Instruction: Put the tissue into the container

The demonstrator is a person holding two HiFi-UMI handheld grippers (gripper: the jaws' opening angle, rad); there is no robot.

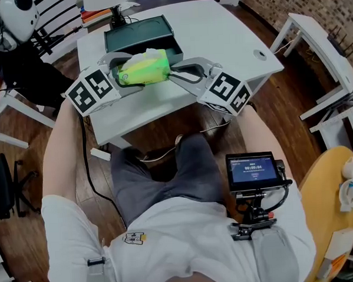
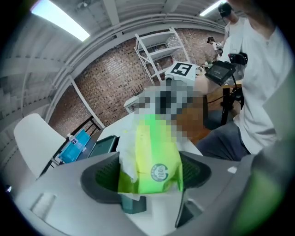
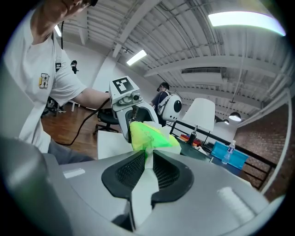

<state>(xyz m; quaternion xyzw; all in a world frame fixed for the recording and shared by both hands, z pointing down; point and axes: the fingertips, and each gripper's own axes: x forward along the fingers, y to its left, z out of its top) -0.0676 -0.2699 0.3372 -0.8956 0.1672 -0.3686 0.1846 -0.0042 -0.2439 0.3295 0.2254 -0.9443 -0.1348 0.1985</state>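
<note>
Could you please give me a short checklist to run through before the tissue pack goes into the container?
1. The left hand-held gripper clamps the green tissue pack across its width: ok.
2. The right hand-held gripper pinches the pack's end seam: ok.
3. The dark green container is open on top: ok.
4. The pack is over the container's opening: not ok. It is only at the near rim.
5. The pack is lifted off the white table: cannot tell.
</note>
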